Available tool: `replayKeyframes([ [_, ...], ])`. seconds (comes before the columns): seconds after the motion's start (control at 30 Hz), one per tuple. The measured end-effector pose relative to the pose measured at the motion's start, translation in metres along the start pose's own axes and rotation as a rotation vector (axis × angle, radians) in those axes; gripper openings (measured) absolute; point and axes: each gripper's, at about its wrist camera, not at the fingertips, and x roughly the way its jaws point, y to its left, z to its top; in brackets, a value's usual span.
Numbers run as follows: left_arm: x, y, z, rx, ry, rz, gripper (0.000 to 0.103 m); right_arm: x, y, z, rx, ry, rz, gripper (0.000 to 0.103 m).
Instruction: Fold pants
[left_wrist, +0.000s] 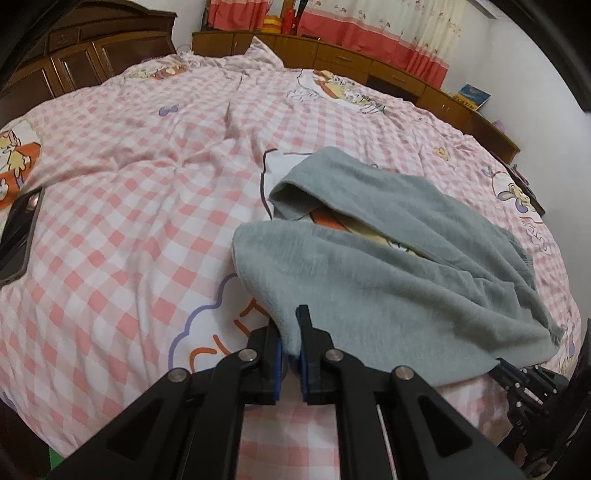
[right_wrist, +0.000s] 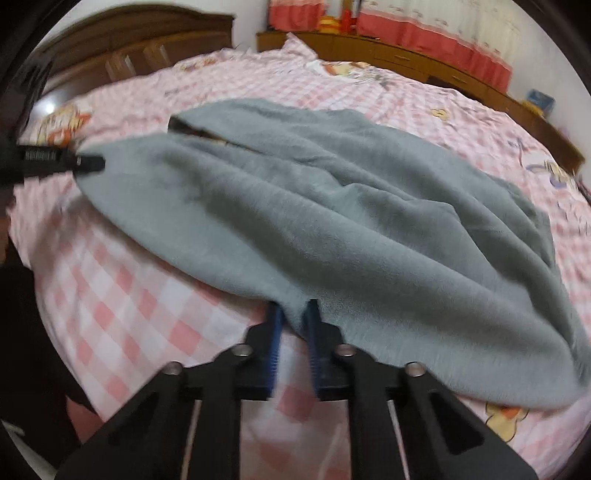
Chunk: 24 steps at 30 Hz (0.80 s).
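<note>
Two tongs (left_wrist: 290, 332) (right_wrist: 295, 317), one pants (left_wrist: 388, 258).

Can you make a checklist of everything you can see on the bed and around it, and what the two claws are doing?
Surface: bed with pink checked cartoon cover, wrinkled.
Job's things: grey pants lying spread and rumpled, not yet folded.
Clutter: dark phone-like slab near the bed's edge.
Grippers: left claw shut on the pants' near edge; right claw shut on the pants' edge too.
Cables: nothing seen.
Surroundings: wooden headboard, low wooden cabinets, pink and white curtains, a book on the cabinets.
</note>
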Motion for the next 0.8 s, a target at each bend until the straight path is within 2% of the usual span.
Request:
replayKeyframes([
  [0.23,-0.019,0.01,-0.006,0.013,-0.005,0.008,0.007,-0.04,0.01,-0.006,-0.026,-0.069,0.036,0.003],
  [0.43,-0.011,0.017,-0.026,0.015,0.055,0.021,0.008,-0.042,0.021,-0.021,-0.081,-0.011,0.064,0.003],
  [0.5,-0.007,0.019,-0.029,0.013,0.073,0.033,0.016,-0.035,0.021,-0.027,-0.079,0.03,0.072,0.003],
  [0.57,-0.006,0.021,-0.029,0.009,0.077,0.065,0.032,-0.02,0.02,-0.031,-0.077,0.088,0.077,0.005],
  [0.67,-0.015,0.026,-0.025,-0.004,0.053,0.053,0.046,-0.005,0.013,-0.034,-0.031,0.131,0.076,0.007],
  [0.77,-0.026,0.03,-0.016,-0.016,0.004,0.061,0.058,-0.013,0.009,-0.031,0.014,0.14,0.109,0.015],
  [0.8,-0.027,0.03,-0.013,-0.017,-0.007,0.066,0.059,-0.017,0.007,-0.03,0.014,0.137,0.116,0.021],
])
